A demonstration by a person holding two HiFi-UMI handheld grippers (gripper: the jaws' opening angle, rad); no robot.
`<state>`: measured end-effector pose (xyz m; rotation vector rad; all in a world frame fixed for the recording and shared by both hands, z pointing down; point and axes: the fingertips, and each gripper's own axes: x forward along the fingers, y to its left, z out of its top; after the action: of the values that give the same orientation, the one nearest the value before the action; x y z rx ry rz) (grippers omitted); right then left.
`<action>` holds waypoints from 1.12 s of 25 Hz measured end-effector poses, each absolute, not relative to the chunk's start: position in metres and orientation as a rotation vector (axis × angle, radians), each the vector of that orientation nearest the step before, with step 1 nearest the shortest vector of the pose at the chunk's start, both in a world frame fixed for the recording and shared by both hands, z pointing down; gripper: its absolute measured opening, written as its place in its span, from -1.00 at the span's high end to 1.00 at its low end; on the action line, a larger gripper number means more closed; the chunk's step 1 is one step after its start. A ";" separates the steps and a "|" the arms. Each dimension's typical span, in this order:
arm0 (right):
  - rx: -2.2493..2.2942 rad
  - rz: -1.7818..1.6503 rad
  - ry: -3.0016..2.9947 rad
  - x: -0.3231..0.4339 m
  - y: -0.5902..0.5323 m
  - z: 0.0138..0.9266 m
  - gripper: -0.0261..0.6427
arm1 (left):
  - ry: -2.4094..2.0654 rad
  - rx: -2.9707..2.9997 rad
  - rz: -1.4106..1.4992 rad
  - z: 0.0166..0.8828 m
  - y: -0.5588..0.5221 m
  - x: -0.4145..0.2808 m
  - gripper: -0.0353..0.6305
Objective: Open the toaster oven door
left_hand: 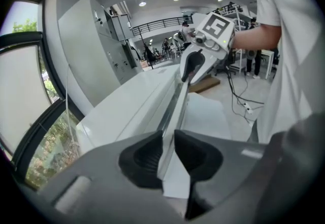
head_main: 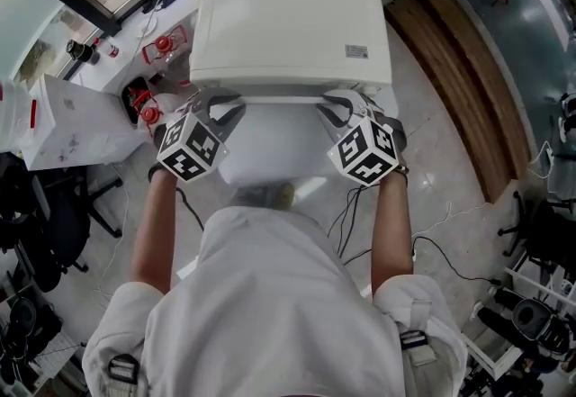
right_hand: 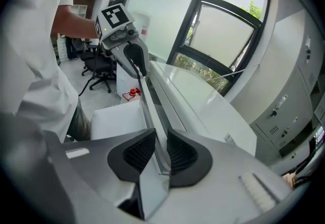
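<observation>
Overhead; two opposed close-ups sharing door [head_main: 270, 145]

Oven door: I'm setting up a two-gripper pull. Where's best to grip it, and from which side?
Grip the handle, the thin bar along the door's free edge, near both ends. Come from the front with the jaws straddling it: the bar is long and narrow enough to fit between them.

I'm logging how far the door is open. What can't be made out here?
Oven's inside: head view, hidden under the toaster oven's top.
The door's face: head view shows only its top edge; gripper views are edge-on.
Whether the left gripper's fingers press that edge: left gripper view, contact unclear.
</observation>
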<state>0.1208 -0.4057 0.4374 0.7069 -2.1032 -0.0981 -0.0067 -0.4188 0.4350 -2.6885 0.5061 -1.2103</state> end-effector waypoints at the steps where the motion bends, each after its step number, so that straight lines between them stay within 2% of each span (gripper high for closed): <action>1: 0.683 -0.102 -2.091 0.121 -0.406 0.438 0.74 | 0.496 -2.687 -1.215 0.435 -0.419 -0.006 0.68; 11: 0.495 -0.104 -2.022 0.119 -0.407 0.444 0.72 | 0.390 -2.635 -1.317 0.442 -0.421 -0.002 0.64; 28: 0.533 -0.031 -2.036 0.117 -0.394 0.453 0.69 | 0.417 -2.658 -1.354 0.449 -0.406 -0.001 0.63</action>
<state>0.1170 -0.3937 0.4530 0.5330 -2.0361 -0.0312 -0.0011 -0.4061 0.4491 -2.6582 0.4169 -1.3537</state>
